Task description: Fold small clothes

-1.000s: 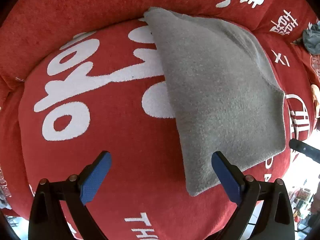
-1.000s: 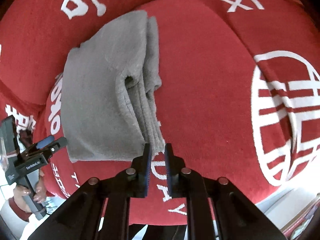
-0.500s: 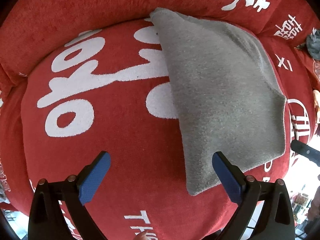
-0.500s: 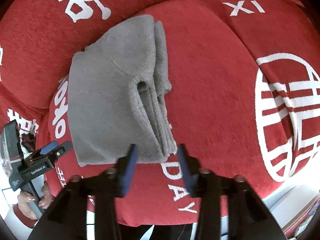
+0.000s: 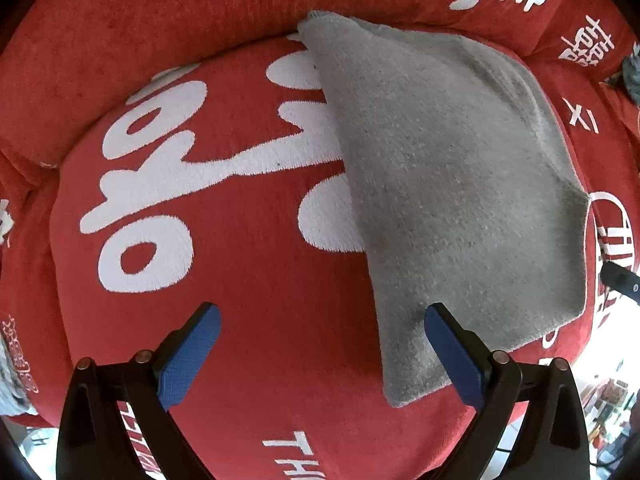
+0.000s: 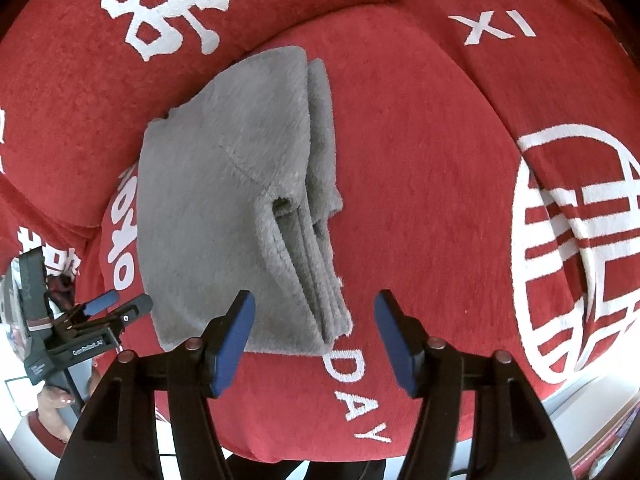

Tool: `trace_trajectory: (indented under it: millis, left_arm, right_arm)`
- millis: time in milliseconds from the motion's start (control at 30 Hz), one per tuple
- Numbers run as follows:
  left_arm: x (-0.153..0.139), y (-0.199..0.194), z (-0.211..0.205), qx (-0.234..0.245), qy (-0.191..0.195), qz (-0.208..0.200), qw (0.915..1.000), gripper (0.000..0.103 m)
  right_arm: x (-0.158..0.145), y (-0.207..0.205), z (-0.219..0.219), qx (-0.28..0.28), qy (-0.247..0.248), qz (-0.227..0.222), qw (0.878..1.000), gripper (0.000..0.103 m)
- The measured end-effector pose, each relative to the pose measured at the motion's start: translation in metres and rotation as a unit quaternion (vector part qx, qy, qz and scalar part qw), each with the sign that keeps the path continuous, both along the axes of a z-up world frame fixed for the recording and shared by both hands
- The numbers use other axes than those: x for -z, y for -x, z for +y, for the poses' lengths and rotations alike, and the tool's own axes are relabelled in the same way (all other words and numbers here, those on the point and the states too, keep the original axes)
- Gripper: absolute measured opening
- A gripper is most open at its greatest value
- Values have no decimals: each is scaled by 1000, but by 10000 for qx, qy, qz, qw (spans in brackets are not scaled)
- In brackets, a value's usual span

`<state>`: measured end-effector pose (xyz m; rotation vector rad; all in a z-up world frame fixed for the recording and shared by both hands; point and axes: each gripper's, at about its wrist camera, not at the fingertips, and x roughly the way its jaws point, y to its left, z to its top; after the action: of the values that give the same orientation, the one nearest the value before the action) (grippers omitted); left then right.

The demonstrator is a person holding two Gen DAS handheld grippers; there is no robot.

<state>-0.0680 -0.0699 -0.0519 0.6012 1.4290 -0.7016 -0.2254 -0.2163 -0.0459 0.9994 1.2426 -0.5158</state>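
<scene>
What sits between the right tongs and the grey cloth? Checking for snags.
Nothing: in the right wrist view the open right tongs straddle the grey cloth.

bright, even daylight, seeming to come from the blown-out white area at the lower right corners of both views. only soft, faint shadows, sitting in the stacked folds of the grey cloth (image 6: 240, 208). no glare on the red cushion (image 5: 248, 320). strong fisheye bending, curving the white lettering and darkening to black at the corners. centre staying sharp, background at the rim blurring.
</scene>
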Motion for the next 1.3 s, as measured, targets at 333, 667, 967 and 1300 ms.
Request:
trace_trajectory:
  millis: [333,667,967,1300]
  left_arm:
    - [-10,-44,-15,-512,518,231,9971,102]
    - [0,-55,-44,-526,159,-171,9983,102]
    - [-2,-58,-67,-500,58,-275,9984,102]
    - [11,-68,-82,-449,1227,915,9872,102]
  right_arm:
    - [2,-9,-39,19,33,-149,9999,66]
    - [20,-36,-68,82,-317,-501,9982,66]
    - [42,-70,-67,-340,-503,-409,9973,14]
    - [47,-34,-100,-1,-1266,-1307,9833,75]
